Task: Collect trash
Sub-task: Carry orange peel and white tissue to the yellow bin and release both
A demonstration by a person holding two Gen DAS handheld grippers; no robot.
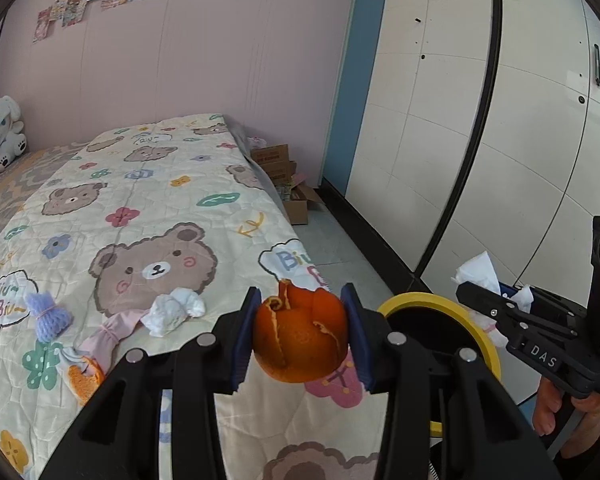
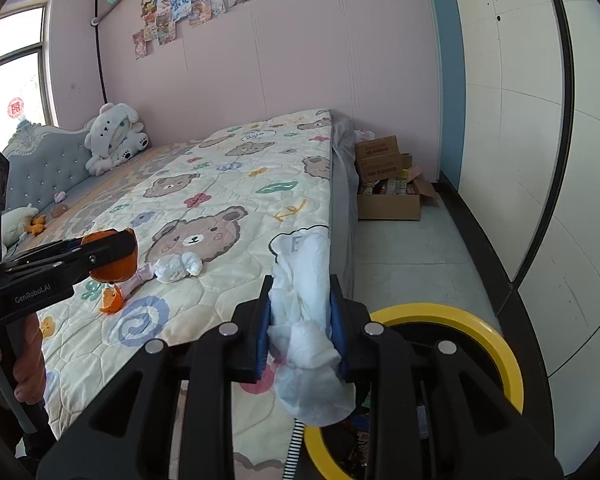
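My left gripper [image 1: 302,330] is shut on a large orange peel [image 1: 300,336], held above the bed's near edge; it also shows in the right wrist view [image 2: 112,258]. My right gripper [image 2: 302,328] is shut on a crumpled white tissue [image 2: 306,344], beside the yellow-rimmed trash bin [image 2: 496,344]. The bin [image 1: 424,300] sits on the floor just right of the bed. On the quilt lie a white tissue ball [image 1: 174,312], a small orange peel piece [image 1: 85,380], a pink wrapper [image 1: 108,334] and a purple knitted pouch [image 1: 46,316].
The bed with a bear-print quilt [image 1: 140,220] fills the left. A plush toy [image 2: 114,140] sits at the headboard. Open cardboard boxes [image 2: 388,184] stand on the floor by the pink wall. A white wardrobe [image 1: 480,140] runs along the right.
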